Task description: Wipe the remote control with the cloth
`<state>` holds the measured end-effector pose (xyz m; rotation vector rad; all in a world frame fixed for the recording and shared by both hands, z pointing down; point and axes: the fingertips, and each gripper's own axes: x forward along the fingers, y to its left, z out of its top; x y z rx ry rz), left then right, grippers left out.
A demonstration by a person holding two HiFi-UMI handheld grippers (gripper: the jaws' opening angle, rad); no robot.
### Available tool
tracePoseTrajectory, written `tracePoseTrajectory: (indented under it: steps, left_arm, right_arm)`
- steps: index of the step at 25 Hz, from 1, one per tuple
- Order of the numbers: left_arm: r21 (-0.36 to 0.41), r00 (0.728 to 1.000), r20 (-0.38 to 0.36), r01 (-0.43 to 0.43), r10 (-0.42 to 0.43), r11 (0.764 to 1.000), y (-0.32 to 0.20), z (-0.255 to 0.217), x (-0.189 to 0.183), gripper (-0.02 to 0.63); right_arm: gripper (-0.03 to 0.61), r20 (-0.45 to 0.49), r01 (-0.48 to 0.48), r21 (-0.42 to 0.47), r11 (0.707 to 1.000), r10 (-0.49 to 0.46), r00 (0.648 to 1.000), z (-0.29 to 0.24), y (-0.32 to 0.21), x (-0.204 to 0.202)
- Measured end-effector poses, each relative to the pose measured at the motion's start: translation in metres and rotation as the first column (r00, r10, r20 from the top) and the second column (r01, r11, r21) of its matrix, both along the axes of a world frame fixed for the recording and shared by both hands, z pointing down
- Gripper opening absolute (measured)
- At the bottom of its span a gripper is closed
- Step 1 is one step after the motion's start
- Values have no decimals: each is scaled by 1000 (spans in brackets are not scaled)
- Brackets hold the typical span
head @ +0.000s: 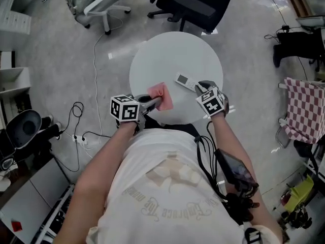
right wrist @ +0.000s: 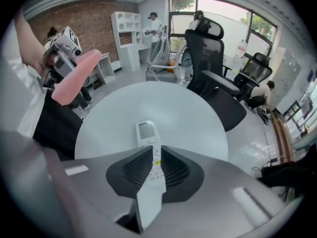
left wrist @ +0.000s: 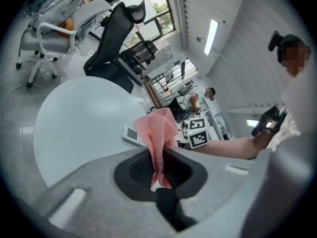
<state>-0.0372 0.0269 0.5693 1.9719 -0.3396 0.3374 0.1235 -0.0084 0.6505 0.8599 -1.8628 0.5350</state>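
A white remote control [right wrist: 148, 148] with a small screen sticks out from between the jaws of my right gripper [right wrist: 154, 166], which is shut on it. In the head view the remote [head: 185, 81] hangs over the near right part of the round white table [head: 175, 55], held by the right gripper [head: 202, 89]. A pink cloth [left wrist: 159, 133] is pinched in my left gripper [left wrist: 159, 168] and stands up from the jaws. From above, the cloth [head: 161, 95] sits just left of the remote, with the left gripper [head: 150, 103] at the table's near edge.
A black office chair [head: 195, 4] stands behind the table and a white chair [head: 101, 6] at the far left. Cables [head: 81, 131] trail on the floor to the left. A checked cloth [head: 304, 108] hangs at the right. People stand in the room's background.
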Motion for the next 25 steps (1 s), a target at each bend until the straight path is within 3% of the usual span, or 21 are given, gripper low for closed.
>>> tracePoseTrajectory:
  steps: [2,5,10,14,19,25]
  left_arm:
    - [39,1000,6,-26,26,999,-13,-6,-4,18]
    - [112,997,23,-70,67,991,-29,-18,-8,18]
    - [228,988,45,-152,145,962,-39,-34,-12,18]
    - [292,977,49,-213,208,932,-41,-46,-16,18]
    - [356,950,42,-303,309,884,-38,-60,-13,18]
    - [400,923,35,-365,384,841,-41,-72,-12,18]
  right_arm:
    - [8,30,-97,46,994,96,995,-17,-3,4]
    - [8,114,-252,76,965,243,963,-39,-2,5]
    - [8,313,-456,133,880,399,862,-87,5,1]
    - [8,440,-573,183,799,454,774,-127,12,-3]
    - [8,511,-645,261,719,464,724,-164,34,-8]
    - [8,572,-721,268,639,497,653,-174,62,-21]
